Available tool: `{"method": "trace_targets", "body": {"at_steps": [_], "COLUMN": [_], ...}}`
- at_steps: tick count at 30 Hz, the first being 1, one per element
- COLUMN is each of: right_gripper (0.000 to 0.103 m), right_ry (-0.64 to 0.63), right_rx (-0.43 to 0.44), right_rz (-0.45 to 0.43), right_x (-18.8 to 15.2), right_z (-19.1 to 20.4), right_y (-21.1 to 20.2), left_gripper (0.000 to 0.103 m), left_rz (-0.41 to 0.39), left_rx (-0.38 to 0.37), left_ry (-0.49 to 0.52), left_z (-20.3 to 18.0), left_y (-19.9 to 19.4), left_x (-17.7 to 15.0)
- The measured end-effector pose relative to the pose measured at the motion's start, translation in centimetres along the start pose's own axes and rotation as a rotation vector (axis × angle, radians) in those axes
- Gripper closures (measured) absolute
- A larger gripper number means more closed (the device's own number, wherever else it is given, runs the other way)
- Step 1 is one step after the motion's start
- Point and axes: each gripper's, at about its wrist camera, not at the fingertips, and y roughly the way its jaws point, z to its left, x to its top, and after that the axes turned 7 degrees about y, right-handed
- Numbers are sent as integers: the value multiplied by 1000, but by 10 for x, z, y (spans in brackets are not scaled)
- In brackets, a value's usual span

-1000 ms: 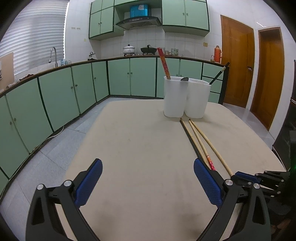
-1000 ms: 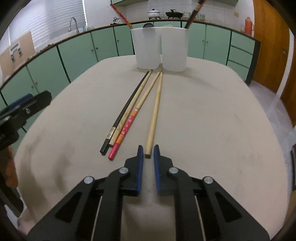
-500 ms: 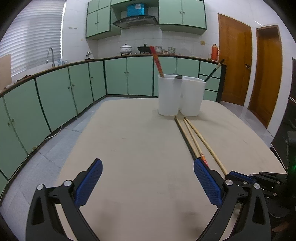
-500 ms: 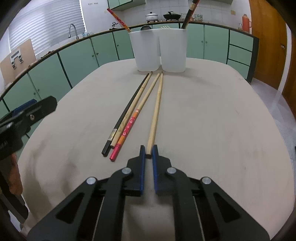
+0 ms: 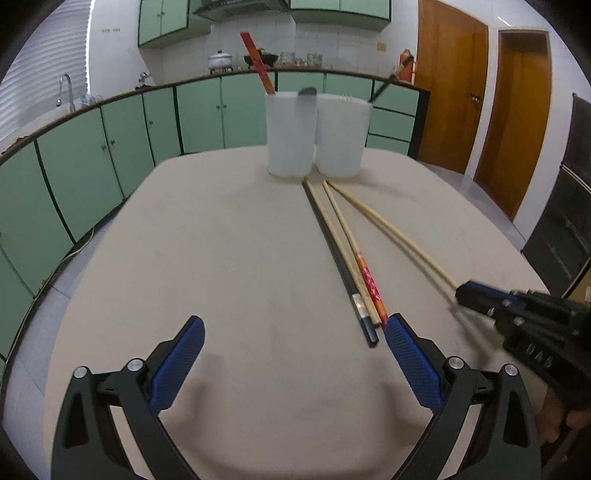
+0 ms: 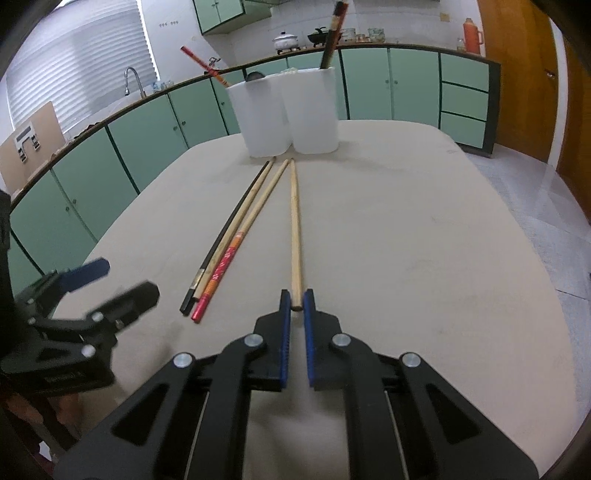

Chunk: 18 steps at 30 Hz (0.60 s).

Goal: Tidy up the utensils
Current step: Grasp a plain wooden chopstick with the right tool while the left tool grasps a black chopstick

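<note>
Several chopsticks lie on the beige table (image 5: 221, 258), pointing at two white containers (image 5: 290, 133) (image 5: 341, 136). My right gripper (image 6: 295, 301) is shut on the near end of the plain wooden chopstick (image 6: 294, 229), which is angled away from the others. A black chopstick (image 6: 229, 236), a bamboo one and a red-patterned one (image 6: 221, 269) lie together to its left. My left gripper (image 5: 293, 325) is open low over the table, its right fingertip next to their near ends. The left container holds a red chopstick (image 5: 256, 59) and a spoon; the right one holds a dark chopstick (image 6: 332, 33).
Green cabinets (image 5: 92, 155) under a counter curve round the left and far sides, close to the table's left edge. Wooden doors (image 5: 450, 92) stand at the right and a dark appliance (image 5: 569, 221) at the far right. A person's hand shows behind each gripper.
The right jaws closed on the wooden chopstick's end and swung it away from the other three. The left gripper, still open, sank and moved forward to their near ends.
</note>
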Motion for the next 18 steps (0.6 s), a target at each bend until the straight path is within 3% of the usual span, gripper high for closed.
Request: {"method": "trace_targets", "body": {"at_steps": [7,13,18], "right_gripper": [97,97,97], "right_ry": [18,8,6], "right_rx": [-12,-6,4], "right_rz": [-9,-2,15], "right_x": [0,-2,-2], "right_z": [-11,-10,-9], "right_y": [-3,-2,3], "left_gripper": [10,33,35], "left_rz": [47,67,77], "left_rx": [6,-5,31], "left_ry": [12,-15,-53], "left_z": [-8,-4,7], "left_y": [12,14,11], "left_x": [-1,-2,-6]}}
